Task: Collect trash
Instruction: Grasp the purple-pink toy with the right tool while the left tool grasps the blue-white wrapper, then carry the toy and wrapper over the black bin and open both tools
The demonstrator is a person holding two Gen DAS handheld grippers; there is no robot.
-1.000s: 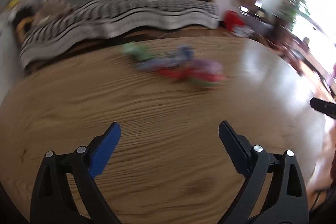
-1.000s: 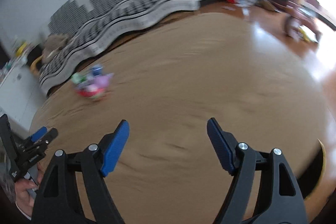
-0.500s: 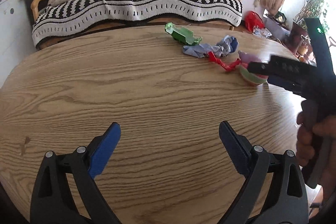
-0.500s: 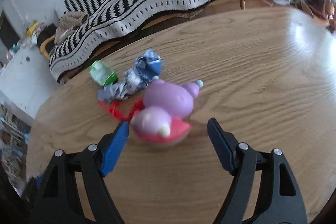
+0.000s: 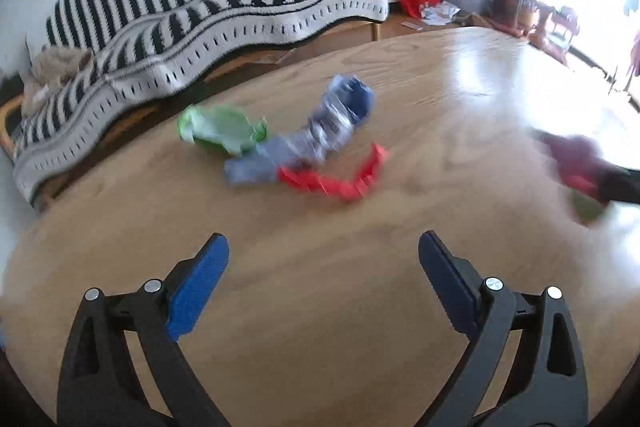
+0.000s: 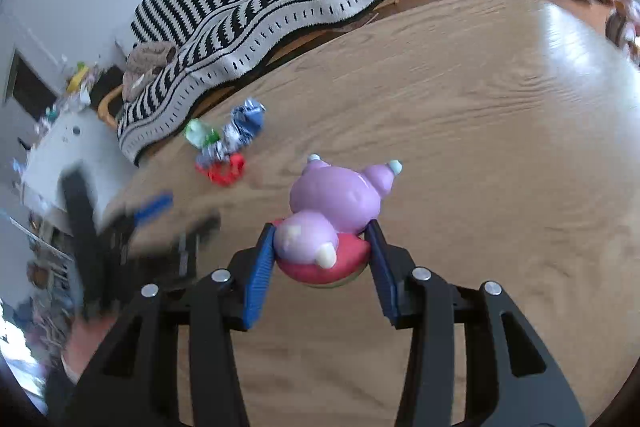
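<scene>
The right gripper (image 6: 322,253) was closing its 2 blue pads on the purple toy (image 6: 336,203) on the wooden table (image 6: 480,147), while the left gripper (image 5: 323,267) stood wide open and empty near 3 scraps: the green wrapper (image 5: 218,129), the blue wrapper (image 5: 316,135) and the red wrapper (image 5: 340,179).

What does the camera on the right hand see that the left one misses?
Only the right wrist view shows the purple toy clearly, sitting between the right tool as its jaws close, pads at its sides. Only the left wrist view shows the left tool's open, empty jaws. Both share the wooden table, green wrapper, blue wrapper and red scrap.
</scene>
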